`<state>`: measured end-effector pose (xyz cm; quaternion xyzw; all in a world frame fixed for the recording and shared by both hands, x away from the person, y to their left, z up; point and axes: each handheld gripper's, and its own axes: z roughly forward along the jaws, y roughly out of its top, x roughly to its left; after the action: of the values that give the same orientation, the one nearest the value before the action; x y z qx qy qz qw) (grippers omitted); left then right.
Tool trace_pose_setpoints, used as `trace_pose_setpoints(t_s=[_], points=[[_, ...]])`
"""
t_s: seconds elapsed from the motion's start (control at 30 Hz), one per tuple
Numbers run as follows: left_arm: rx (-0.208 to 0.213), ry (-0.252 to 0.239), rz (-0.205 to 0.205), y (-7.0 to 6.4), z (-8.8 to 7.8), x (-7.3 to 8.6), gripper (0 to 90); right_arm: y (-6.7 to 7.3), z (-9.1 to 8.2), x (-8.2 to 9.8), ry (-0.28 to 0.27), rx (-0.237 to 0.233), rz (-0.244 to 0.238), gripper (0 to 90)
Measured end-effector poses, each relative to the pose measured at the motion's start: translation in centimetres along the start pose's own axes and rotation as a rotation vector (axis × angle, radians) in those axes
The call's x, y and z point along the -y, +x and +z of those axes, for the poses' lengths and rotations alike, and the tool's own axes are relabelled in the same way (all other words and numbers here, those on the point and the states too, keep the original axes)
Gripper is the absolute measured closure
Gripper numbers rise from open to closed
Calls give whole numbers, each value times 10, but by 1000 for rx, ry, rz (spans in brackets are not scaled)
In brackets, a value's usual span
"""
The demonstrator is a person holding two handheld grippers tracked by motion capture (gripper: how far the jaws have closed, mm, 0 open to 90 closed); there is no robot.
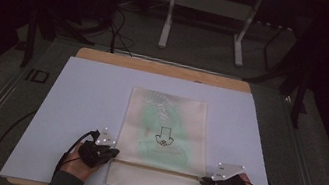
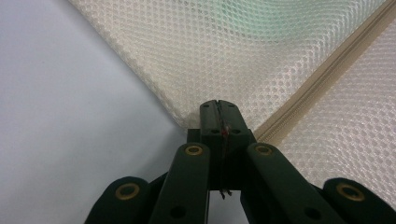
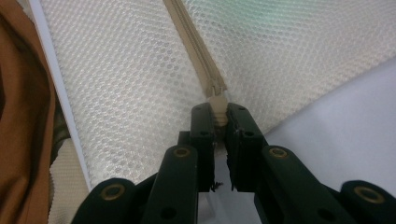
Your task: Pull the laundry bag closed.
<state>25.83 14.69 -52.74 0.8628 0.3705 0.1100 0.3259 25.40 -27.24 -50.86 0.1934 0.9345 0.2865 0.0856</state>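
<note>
A cream mesh bag (image 1: 164, 133) lies flat on the pale blue sheet (image 1: 79, 103) that covers the worktop (image 1: 161, 68), lengthwise from near to far and a little right of the middle, with something green showing through its far part and a small black printed mark near its centre. A beige zipper (image 1: 159, 169) runs across the bag from left to right close to its near end, leaving a narrow strip of mesh on the near side. The left hand-held gripper (image 1: 111, 153) sits at the bag's left edge where the zipper ends; in the left gripper view its jaws are clenched together on the very edge of the mesh (image 2: 219, 70), the zipper (image 2: 327, 79) running off to the upper right. The right hand-held gripper (image 1: 202, 181) is at the bag's right edge, at the other end of the zipper; in the right gripper view its jaws pinch the cream zipper pull (image 3: 217, 109), and the zipper tape (image 3: 194, 46) leads away from them across the mesh. Both hands rest near the near edge of the worktop, well apart, with the bag between them. A brown sleeve (image 3: 21, 121) shows at the left of the right gripper view.
</note>
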Motion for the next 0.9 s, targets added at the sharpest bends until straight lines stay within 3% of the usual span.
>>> trace_pose_setpoints(t_s=[0.53, 0.67, 0.9], points=[[27, -14, -38, 3, 0, 2, 896, -4, 0, 1, -12, 24, 16, 825], [56, -31, -66, 7, 0, 4, 893, -3, 0, 0, -12, 28, 17, 819], [51, -28, -46, 6, 0, 3, 875, -6, -3, 2, -74, 31, 54, 695]])
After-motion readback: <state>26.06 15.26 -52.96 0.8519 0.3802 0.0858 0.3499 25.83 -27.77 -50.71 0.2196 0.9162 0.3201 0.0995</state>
